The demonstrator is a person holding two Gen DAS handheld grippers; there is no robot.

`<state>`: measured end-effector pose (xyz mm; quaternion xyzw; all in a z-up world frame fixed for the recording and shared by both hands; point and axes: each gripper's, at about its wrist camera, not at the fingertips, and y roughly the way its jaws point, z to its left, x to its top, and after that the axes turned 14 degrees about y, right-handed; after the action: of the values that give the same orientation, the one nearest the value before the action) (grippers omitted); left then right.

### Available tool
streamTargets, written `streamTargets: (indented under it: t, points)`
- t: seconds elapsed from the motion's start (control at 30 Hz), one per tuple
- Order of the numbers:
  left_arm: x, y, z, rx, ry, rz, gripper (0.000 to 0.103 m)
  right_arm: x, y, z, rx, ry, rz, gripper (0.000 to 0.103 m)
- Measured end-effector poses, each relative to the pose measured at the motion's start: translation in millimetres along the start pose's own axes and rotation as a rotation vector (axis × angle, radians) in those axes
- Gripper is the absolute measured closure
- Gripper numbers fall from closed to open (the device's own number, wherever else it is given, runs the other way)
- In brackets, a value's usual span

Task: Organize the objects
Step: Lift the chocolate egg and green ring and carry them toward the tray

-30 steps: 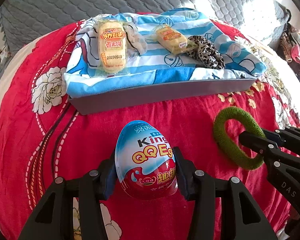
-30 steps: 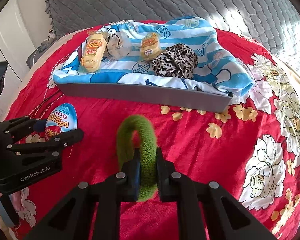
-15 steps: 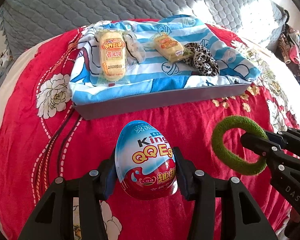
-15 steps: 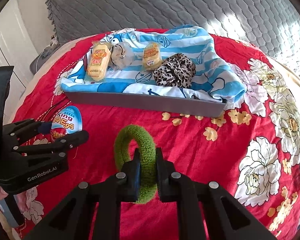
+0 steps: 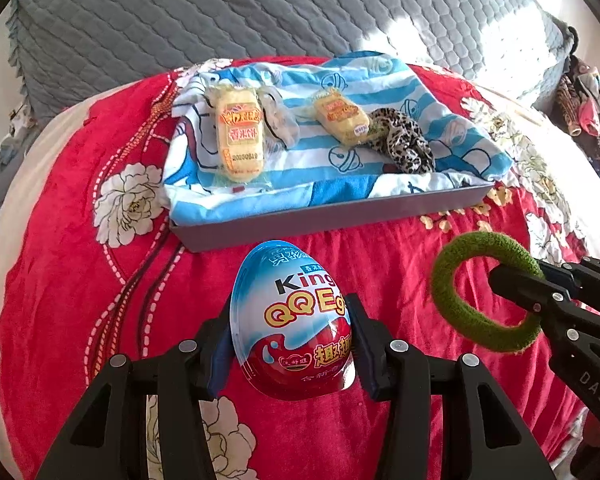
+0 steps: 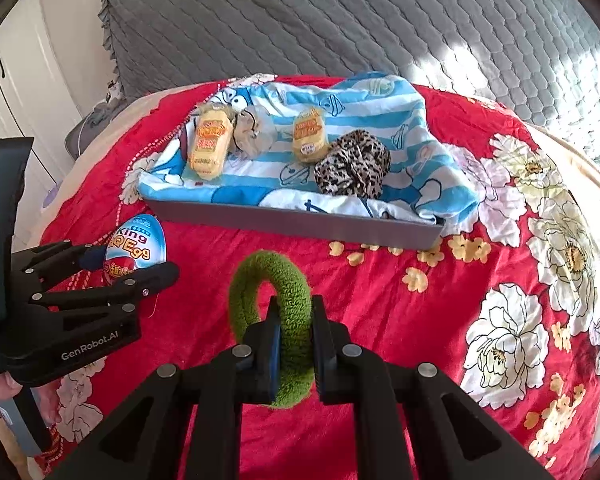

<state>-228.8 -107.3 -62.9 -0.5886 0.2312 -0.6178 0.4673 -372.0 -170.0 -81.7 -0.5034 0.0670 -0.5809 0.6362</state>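
Nearest us, our left gripper [image 5: 294, 344] is clamped on the toy egg [image 5: 294, 320], and our right gripper [image 6: 294, 354] is pinched tight on the green hair tie [image 6: 276, 312]. Over the last second both have lifted clear of the red bedspread [image 6: 400, 312], so the picking-up looks done. Beyond lies the grey tray [image 5: 332, 216], lined with a striped cloth [image 5: 380, 92] and holding two snack packets and a leopard scrunchie [image 6: 352, 166]; we judge carrying them there comes next.
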Motion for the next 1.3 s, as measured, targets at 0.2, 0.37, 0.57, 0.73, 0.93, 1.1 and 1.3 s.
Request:
streamTargets:
  t: [0.2, 0.37, 0.57, 0.73, 0.93, 1.1, 1.3]
  points:
    - [3, -9, 1, 0.010, 0.001, -0.019, 0.051, 3, -12, 6, 0.005, -0.014, -0.028, 0.090]
    - [5, -18, 2, 0.016, 0.001, -0.035, 0.051, 4, -19, 8, 0.011, -0.018, -0.042, 0.090]
    - [10, -31, 1, 0.029, 0.009, -0.062, 0.051, 8, -30, 10, 0.020, -0.019, -0.064, 0.090]
    - [16, -41, 2, 0.039, 0.012, -0.088, 0.051, 14, -39, 14, 0.026, -0.021, -0.093, 0.090]
    - [26, -49, 5, 0.047, 0.007, -0.116, 0.051, 25, -51, 18, 0.039, -0.023, -0.134, 0.090]
    - [35, -56, 5, 0.054, 0.012, -0.145, 0.051, 34, -58, 20, 0.050, -0.022, -0.154, 0.090]
    - [47, -63, 7, 0.065, 0.013, -0.173, 0.051, 44, -66, 23, 0.056, -0.021, -0.187, 0.090]
